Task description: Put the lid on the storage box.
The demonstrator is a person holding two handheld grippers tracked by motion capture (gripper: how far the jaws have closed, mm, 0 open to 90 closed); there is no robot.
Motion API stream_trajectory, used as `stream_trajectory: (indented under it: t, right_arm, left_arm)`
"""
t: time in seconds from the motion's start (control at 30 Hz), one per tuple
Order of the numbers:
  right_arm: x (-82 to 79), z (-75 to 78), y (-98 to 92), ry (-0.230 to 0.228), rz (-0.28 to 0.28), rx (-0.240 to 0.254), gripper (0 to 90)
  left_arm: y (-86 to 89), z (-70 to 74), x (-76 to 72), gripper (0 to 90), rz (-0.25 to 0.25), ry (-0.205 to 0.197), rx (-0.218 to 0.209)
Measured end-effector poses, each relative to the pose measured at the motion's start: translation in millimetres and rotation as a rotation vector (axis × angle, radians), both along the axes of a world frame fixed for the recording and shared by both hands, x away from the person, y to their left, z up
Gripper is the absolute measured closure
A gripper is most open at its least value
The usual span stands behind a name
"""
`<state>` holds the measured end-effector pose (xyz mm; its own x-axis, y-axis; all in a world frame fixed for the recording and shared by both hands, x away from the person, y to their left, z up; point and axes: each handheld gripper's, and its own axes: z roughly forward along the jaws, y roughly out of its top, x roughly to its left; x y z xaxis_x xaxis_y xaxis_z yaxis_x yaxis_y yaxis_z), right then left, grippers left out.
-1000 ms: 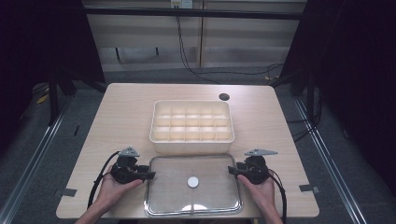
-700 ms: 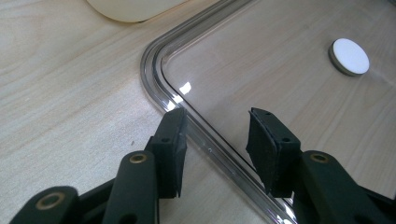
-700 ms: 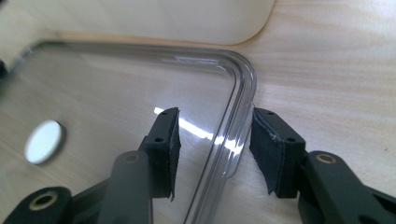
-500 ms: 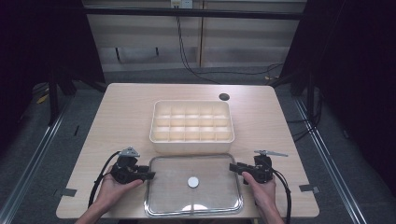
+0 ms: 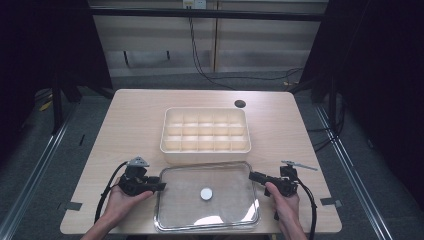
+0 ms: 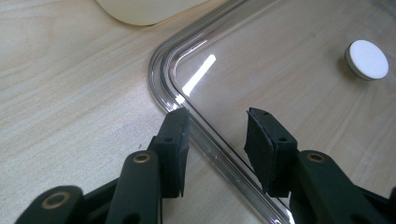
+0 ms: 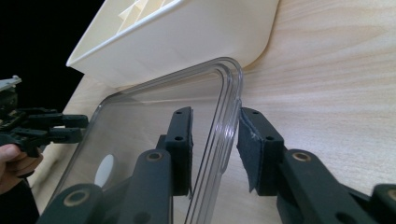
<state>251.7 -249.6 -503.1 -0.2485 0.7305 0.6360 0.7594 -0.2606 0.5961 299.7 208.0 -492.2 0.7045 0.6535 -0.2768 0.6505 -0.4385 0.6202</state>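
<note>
1. Centrally on the wooden table [image 5: 135,120] sits a cream compartment tray [image 5: 205,130], its grid of cells holding nothing that can be seen, long axis running left to right
2. Just in front of it, at the near edge, lies a clear lid [image 5: 207,197] flat on the table, long axis also left to right, with a round white knob [image 5: 206,194] at its middle
3. Both forearms come in from the bottom; the left hand [image 5: 122,200] holds the left gripper [image 6: 215,140] at the lid's left edge, pointing right
4. Its jaws stand apart, astride the lid's raised rim near the far left corner, not clamped on it
5. The right hand [image 5: 285,200] holds the right gripper [image 7: 215,144] at the lid's right edge, pointing left
6. Its jaws straddle the rim there, one pad inside, one outside, narrowly parted, with the outer pad close against the rim; whether they pinch it I cannot tell
</note>
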Motion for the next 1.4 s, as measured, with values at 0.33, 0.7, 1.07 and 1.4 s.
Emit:
stream_trajectory:
  t: [0.33, 0.7, 1.07, 1.4]
  right_arm:
    - [1.5, 7.9, 4.2, -0.051, 0.054, 0.036, 68.4]
    - [8.8, 2.7, 4.5, -0.031, 0.152, 0.065, 68.4]
    - [4.4, 12.6, 4.1, -0.097, 0.15, 0.057, 72.2]
    - [3.6, 14.6, 4.4, -0.109, 0.144, 0.055, 72.3]
  left_arm:
    - [-4.9, -0.7, -1.1, 58.6, -0.015, -0.002, -0.012]
    - [-1.5, -2.3, 3.4, 58.6, -0.004, 0.002, -0.032]
    - [4.5, -3.9, 3.6, 42.3, 0.011, 0.02, -0.079]
    - [4.6, -4.3, -2.9, 41.4, -0.013, 0.047, -0.107]
